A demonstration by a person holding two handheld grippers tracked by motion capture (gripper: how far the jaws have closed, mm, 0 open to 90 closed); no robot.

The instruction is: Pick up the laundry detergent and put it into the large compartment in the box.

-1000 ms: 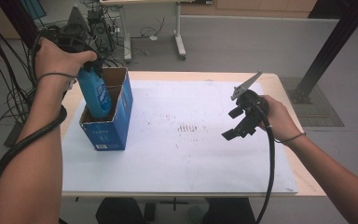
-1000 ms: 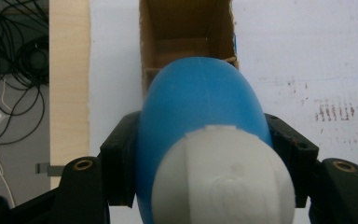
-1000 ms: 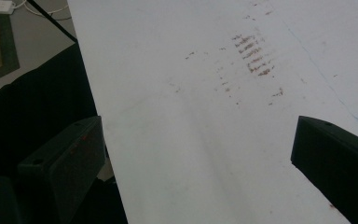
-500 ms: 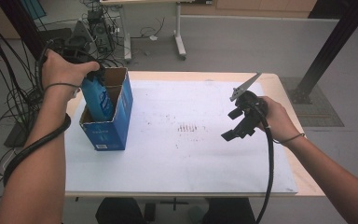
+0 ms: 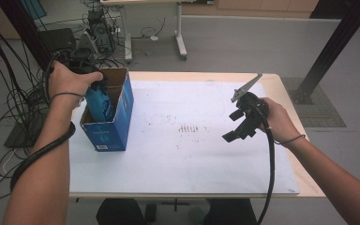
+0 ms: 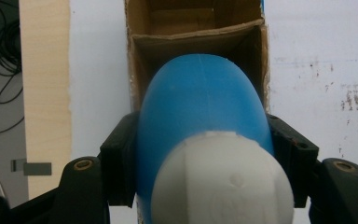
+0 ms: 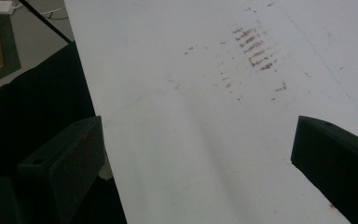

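Blue plastic bottle with white cap [image 6: 200, 135]: clamped between the left gripper [image 5: 101, 84] jaws, cap toward the camera, long axis pointing down into the box.
Cardboard box, blue outside, open top [image 5: 122, 110]: directly beyond the bottle's base; near compartment under it.
Right gripper [image 5: 236, 133]: jaws spread wide, empty, above the white-covered bench [image 5: 192, 159], well apart.
Writing: box label too small to read.

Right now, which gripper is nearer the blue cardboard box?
Left. The left gripper hangs over the blue cardboard box, shut on the blue bottle entering it. The right gripper hovers open, well across the table.
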